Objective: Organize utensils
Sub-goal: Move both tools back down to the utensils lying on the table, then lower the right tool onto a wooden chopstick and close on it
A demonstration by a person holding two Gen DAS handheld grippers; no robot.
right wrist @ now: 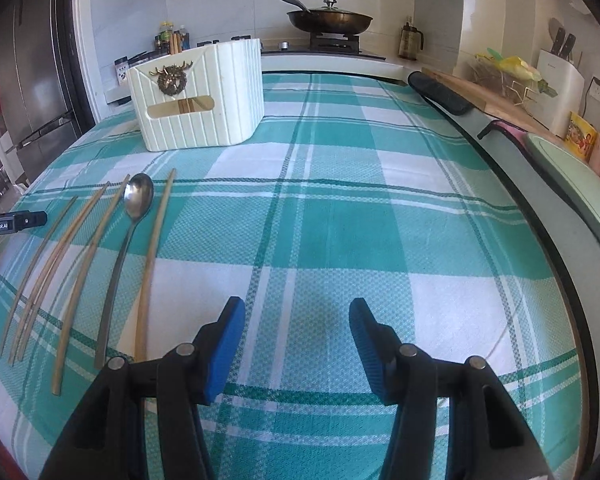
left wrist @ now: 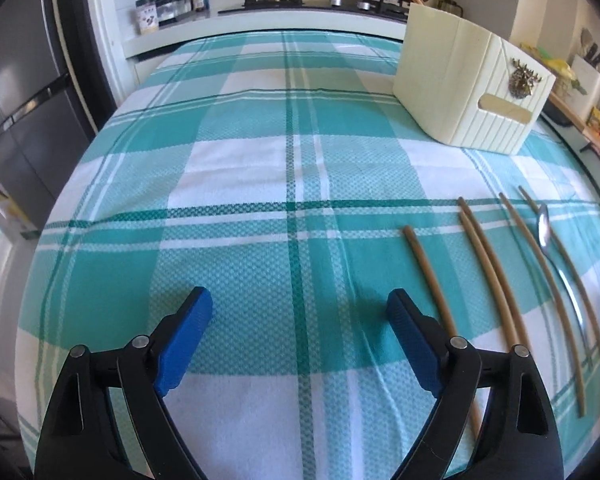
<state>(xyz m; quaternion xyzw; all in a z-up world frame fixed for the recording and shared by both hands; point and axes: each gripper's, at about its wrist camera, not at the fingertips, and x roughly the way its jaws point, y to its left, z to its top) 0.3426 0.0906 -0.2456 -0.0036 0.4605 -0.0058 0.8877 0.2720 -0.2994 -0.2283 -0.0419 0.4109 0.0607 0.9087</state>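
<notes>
Utensils: 5 slim tan bamboo chopsticks (right wrist: 146, 272) and 1 long-handled steel spoon (right wrist: 138, 200), laid side by side on the teal-and-white checked tablecloth (right wrist: 332, 216). In the right wrist view they fan across the lower left of the frame, with the spoon between the 2 chopsticks nearest the centre; in the left wrist view the same set runs down the right side, the spoon bowl (left wrist: 543, 228) near the right edge.

Cream ribbed plastic caddy (right wrist: 204, 96) with a brass stag-head ornament and a slot handle: stands upright on the cloth beyond the utensils, upper left in the right wrist view, upper right in the left wrist view (left wrist: 470, 80). More chopsticks show through its slot.

Left gripper (left wrist: 300, 312): black arms, blue pads, jaws spread wide over bare cloth, nothing between them; the nearest chopstick (left wrist: 428, 280) lies just beside its right finger.

Right gripper (right wrist: 298, 328): jaws parted about halfway, holding nothing, over cloth to the right of the utensils.

Background: dark frying pan (right wrist: 332, 20) with glass lid on the stove, upper centre; white knife block (right wrist: 560, 76), upper right.
</notes>
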